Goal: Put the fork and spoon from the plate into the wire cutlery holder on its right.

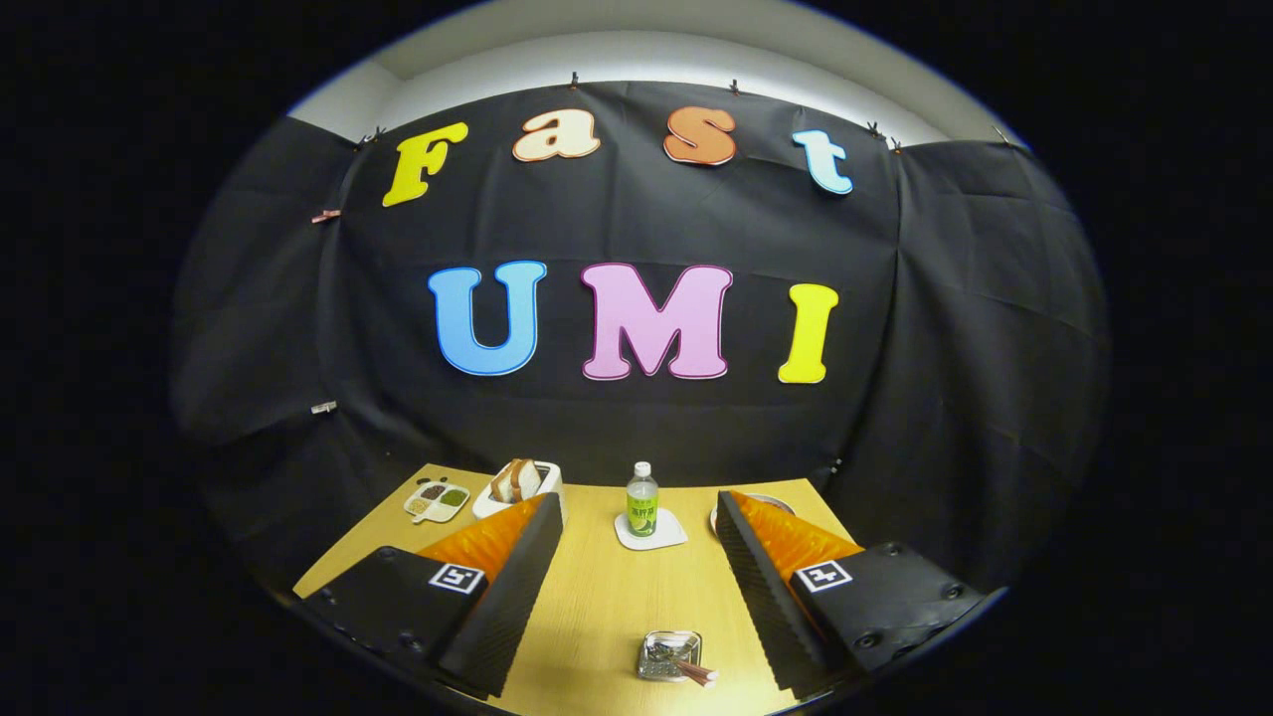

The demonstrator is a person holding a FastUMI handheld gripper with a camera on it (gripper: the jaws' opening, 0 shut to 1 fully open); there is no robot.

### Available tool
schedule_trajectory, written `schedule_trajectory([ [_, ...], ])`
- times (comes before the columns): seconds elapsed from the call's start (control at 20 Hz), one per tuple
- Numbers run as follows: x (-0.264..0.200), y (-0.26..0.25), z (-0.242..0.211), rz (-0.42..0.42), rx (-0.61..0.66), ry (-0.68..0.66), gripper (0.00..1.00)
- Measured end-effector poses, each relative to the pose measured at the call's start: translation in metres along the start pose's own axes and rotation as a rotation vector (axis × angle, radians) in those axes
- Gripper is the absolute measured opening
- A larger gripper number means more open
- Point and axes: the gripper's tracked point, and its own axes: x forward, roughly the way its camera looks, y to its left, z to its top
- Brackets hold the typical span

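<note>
The gripper [636, 517] hovers above the wooden worktop [607, 597] with its fingers [507, 587] spread wide and nothing between them. Between the fingers, close to their bases, stands the wire cutlery holder [669, 654], with brown-handled utensils [693, 672] sticking out of it; whether these are the fork and spoon is hard to make out. Beyond the holder, just past the fingertips, a green bottle [642, 500] stands upright on a white coaster [651, 533]. Right of the bottle, a plate [771, 500] is mostly hidden behind the right finger, its contents unseen. Left of the bottle sits a white toaster [517, 487] holding bread slices [515, 479], and further left a small divided dish [437, 499] of sauces or seasonings.
</note>
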Motion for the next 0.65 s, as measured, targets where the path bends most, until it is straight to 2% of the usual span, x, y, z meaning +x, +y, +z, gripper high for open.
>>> schedule_trajectory([
  [0.65,0.024,-0.011,0.005,0.005,-0.033,0.004,0.97],
])
